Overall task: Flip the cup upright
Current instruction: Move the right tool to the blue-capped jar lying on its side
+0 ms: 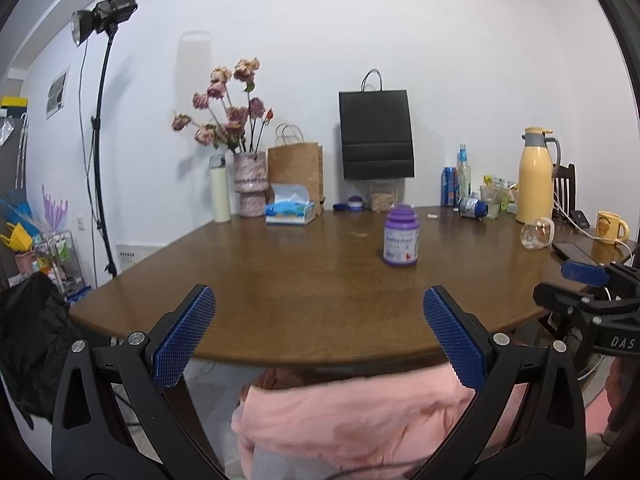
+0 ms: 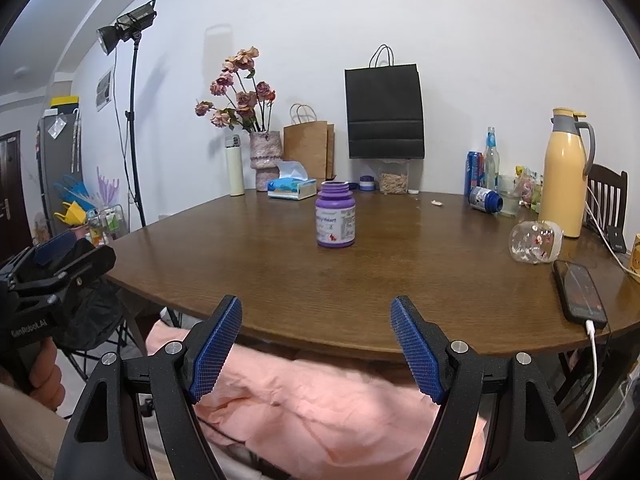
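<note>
A clear glass cup (image 1: pixel 538 233) with small printed figures lies on its side on the brown table (image 1: pixel 304 280), far right, beside the yellow thermos. In the right wrist view the cup (image 2: pixel 534 242) lies ahead and to the right, its white-rimmed end toward the thermos. My left gripper (image 1: pixel 319 308) hangs open over the table's near edge, nothing between its blue pads. My right gripper (image 2: pixel 316 320) is also open and empty at the near edge, well short of the cup. One of its fingers (image 1: pixel 584 274) shows at the right of the left wrist view.
A purple pill bottle (image 2: pixel 335 216) stands mid-table. A phone (image 2: pixel 580 294) on a white cable lies near the right edge, just before the cup. A yellow thermos (image 2: pixel 564 176), yellow mug (image 1: pixel 610 227), a tipped blue-capped bottle (image 2: pixel 485 199), tissue box (image 2: pixel 291 188), vase and paper bags line the back.
</note>
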Tool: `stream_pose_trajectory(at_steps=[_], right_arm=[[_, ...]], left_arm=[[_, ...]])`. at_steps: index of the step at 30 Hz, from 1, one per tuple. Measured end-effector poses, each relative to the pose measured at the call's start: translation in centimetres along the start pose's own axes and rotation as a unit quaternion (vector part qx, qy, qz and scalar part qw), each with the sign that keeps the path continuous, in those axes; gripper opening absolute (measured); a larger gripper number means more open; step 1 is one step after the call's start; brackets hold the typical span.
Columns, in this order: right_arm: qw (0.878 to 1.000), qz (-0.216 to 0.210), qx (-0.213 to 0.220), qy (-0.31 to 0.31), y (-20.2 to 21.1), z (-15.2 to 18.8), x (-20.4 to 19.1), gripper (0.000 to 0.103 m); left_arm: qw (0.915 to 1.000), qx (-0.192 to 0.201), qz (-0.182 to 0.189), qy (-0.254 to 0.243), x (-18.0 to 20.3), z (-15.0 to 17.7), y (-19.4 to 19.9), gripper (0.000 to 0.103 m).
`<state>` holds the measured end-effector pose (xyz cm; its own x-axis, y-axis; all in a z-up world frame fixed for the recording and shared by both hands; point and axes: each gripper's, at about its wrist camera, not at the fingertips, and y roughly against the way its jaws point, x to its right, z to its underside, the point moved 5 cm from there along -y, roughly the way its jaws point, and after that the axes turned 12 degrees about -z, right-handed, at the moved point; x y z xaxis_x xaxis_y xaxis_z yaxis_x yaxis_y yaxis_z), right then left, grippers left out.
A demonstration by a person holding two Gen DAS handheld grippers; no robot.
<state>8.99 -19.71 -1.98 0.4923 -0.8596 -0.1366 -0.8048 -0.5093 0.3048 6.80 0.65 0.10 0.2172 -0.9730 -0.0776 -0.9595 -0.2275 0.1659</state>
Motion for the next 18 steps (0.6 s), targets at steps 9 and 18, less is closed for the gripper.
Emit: stream_pose_trajectory(at_steps=[9,18], right_arm=[[1.000,0.017,-0.020,0.010,-2.7,-8.3,8.1,0.082],[0.997,0.039,-0.068,-0.022,-7.8,-20.4,23.5,0.082]], left_arm=[[0.9908,-0.017,0.134,-0.001,8.9,-10.6,-6.9,0.103],[0.9516,-0.171,0.256,0.000,22.1,-20.7,-21.7,0.103]])
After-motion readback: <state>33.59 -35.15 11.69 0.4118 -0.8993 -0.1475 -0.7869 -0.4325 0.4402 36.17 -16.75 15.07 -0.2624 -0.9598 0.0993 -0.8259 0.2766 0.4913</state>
